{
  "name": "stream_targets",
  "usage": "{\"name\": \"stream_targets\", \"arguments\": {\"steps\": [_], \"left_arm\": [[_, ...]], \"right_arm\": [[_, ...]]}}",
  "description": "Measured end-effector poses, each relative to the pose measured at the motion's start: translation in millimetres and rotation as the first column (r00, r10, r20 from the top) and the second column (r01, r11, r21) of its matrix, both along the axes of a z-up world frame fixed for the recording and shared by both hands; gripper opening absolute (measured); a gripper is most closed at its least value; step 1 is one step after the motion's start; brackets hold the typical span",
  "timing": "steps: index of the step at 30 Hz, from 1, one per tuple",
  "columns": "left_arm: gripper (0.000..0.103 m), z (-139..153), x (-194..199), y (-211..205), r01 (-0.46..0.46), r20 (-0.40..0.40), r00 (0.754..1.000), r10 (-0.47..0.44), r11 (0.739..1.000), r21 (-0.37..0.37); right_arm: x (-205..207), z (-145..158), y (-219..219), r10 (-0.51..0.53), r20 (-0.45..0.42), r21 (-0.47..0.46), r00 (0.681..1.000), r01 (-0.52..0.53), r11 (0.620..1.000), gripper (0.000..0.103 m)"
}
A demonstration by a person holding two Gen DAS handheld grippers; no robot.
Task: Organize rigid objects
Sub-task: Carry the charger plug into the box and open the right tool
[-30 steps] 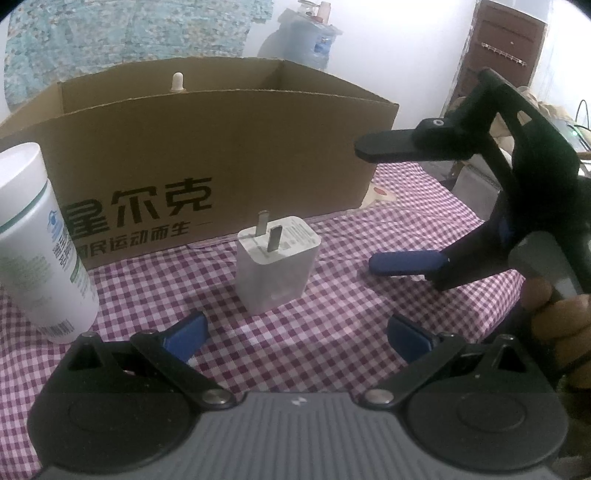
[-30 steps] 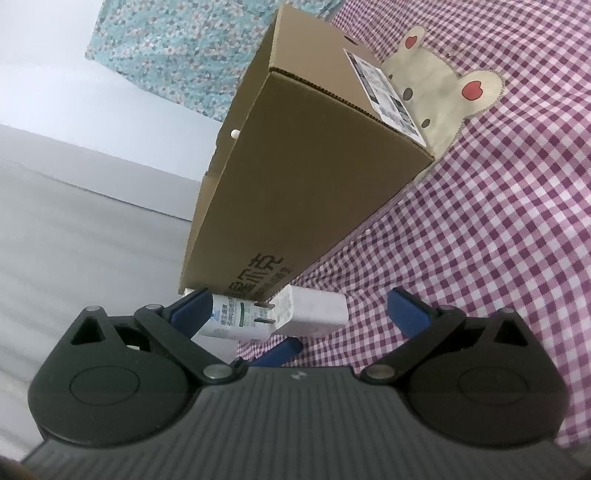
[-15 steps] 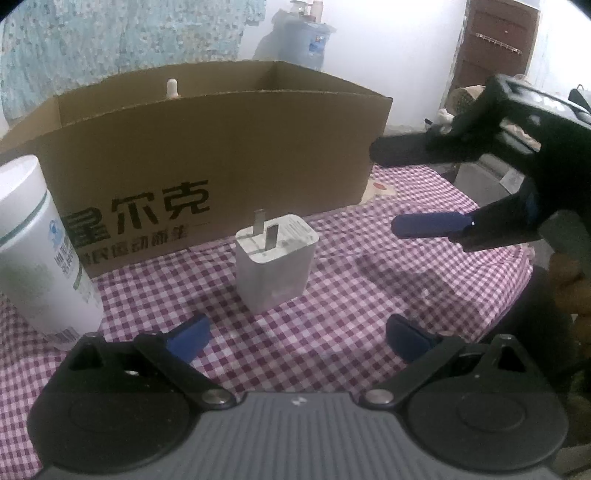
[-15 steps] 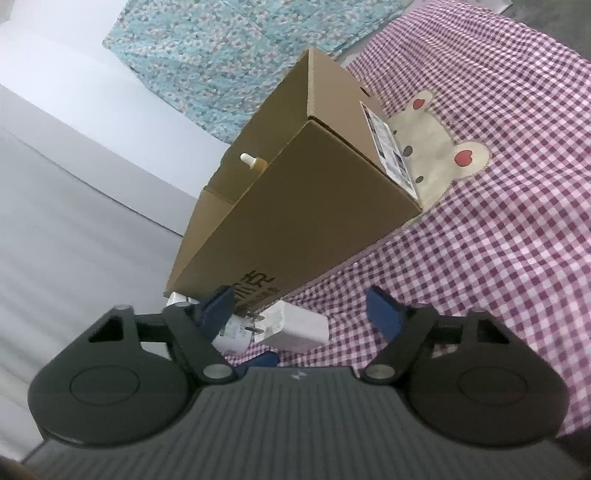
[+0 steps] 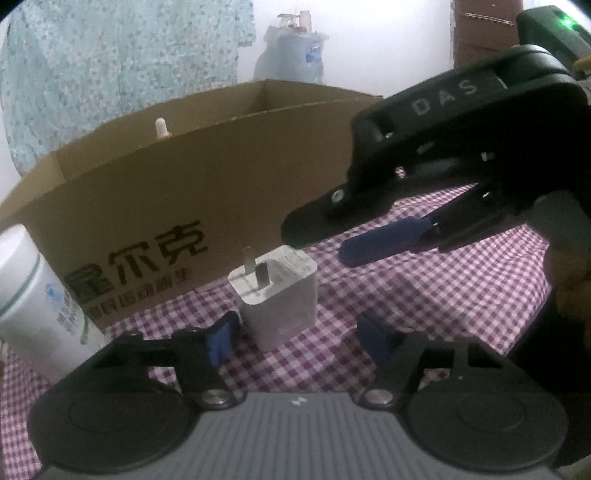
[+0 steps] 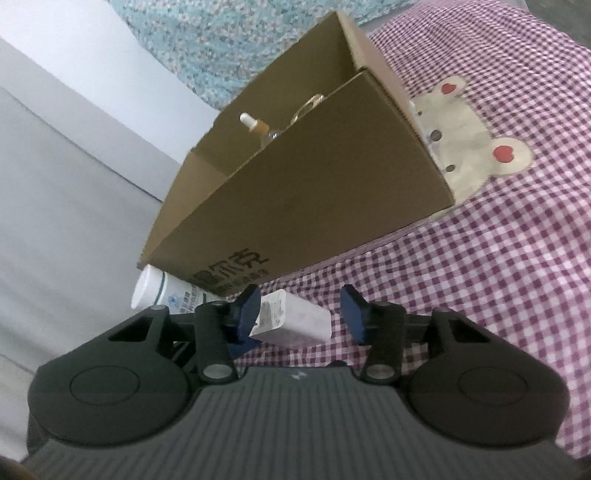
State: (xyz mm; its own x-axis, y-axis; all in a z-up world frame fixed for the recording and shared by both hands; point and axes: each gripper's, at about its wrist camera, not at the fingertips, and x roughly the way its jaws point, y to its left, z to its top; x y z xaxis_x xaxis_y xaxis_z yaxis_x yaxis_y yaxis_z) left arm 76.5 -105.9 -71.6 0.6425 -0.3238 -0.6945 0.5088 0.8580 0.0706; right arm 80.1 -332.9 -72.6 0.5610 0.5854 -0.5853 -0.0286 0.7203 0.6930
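Observation:
A white plug charger [image 5: 276, 293] stands prongs-up on the checked cloth, just in front of the open cardboard box [image 5: 207, 177]. My left gripper [image 5: 299, 338] is open, its blue pads either side of the charger's base without touching. My right gripper [image 5: 325, 236] is open and hovers above and right of the charger. In the right wrist view the charger [image 6: 295, 319] lies between my right gripper's [image 6: 301, 312] open pads. A white bottle [image 5: 35, 299] stands at the left, also seen in the right wrist view [image 6: 166, 291].
Inside the box [image 6: 295, 184] stand a dropper bottle [image 6: 258, 127] and a gold ring-shaped item [image 6: 308, 107]. A bear patch [image 6: 469, 144] is on the purple checked cloth [image 6: 498, 277]. A water dispenser [image 5: 295, 51] and brown drawers [image 5: 480, 33] stand behind.
My right gripper rose and swung in over the charger from the right. My left gripper edged closer to the charger, its pads narrowing a little.

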Motion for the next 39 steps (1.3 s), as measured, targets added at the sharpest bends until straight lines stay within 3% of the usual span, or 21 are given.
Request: {"name": "stream_targets", "arguments": {"steps": [5,8,18,29,36,39], "left_arm": [[0.059,-1,7,1,-0.027,0.003,1.000,0.027,1.000,-0.013],[0.048,2,12,6,-0.050,0.007,0.999,0.050,0.999,-0.018],[0.047,14,15,6,-0.077,0.005,0.997,0.077,0.996,-0.041],[0.047,79,1,7,-0.099,0.123,0.987,0.107,0.993,-0.065],[0.047,125,31,3,-0.118,0.150,0.980,0.135,0.987,-0.112],[0.047,135,53,1,-0.125,0.127,0.981,0.144,0.982,-0.141]], "right_arm": [[5,-7,8,0.020,-0.027,-0.003,0.999,-0.020,1.000,0.036],[6,-8,9,0.028,-0.026,0.018,0.999,-0.028,0.999,0.030],[1,1,12,0.037,-0.010,0.018,0.999,-0.036,0.999,0.026],[-17,66,13,0.047,0.150,0.021,0.988,-0.050,0.999,0.026],[6,104,3,0.048,0.246,0.056,0.968,-0.064,0.996,0.026],[26,117,-1,0.052,0.271,0.054,0.961,-0.069,0.996,0.026]]}}
